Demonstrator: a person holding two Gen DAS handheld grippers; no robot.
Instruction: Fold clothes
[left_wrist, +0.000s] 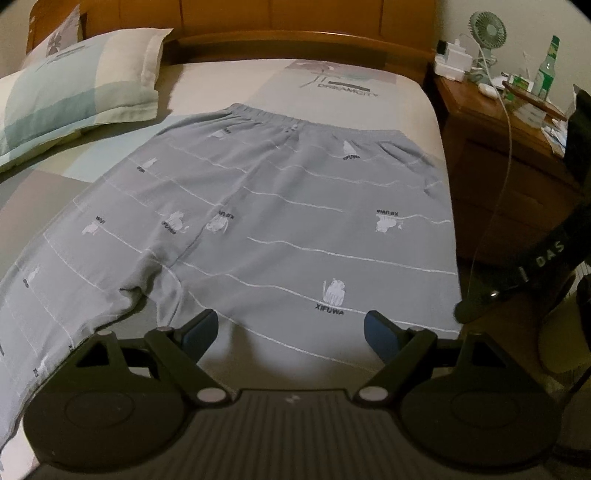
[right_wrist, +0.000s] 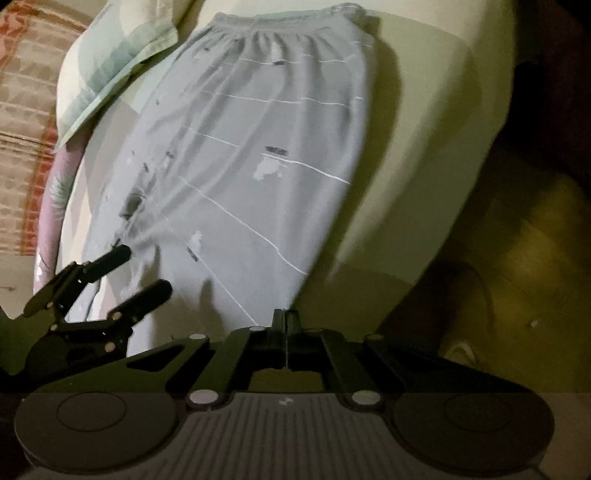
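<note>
As the trousers (left_wrist: 295, 221) lie now: spread flat on the bed (left_wrist: 229, 81), front or back up I cannot tell.
Long axis: runs from the headboard (left_wrist: 295, 22) towards the two grippers.
Which way they point: waistband (left_wrist: 295, 120) at the far end by the headboard, legs coming this way. One leg splays off to the pillow (left_wrist: 74, 85) side; the other runs straight under the left gripper (left_wrist: 291, 328).
Left jaws: wide apart, nothing between them, hanging over the straight leg just beside the crotch. Whether they touch the cloth I cannot tell.
Right gripper (right_wrist: 285, 317): jaws pressed together, tips right at the outer edge of that same straight leg, on the side of the bed away from the pillow. Whether a bit of cloth is pinched between them is too fine to see.
Nearer hand: the right one for the outer edge, the left one for the inner seam.
Relation that matters: the trousers lie ahead of both grippers and to the pillow side of the right one.
Likely move: a fold along the long axis would carry that outer edge across, towards the splayed leg.
</note>
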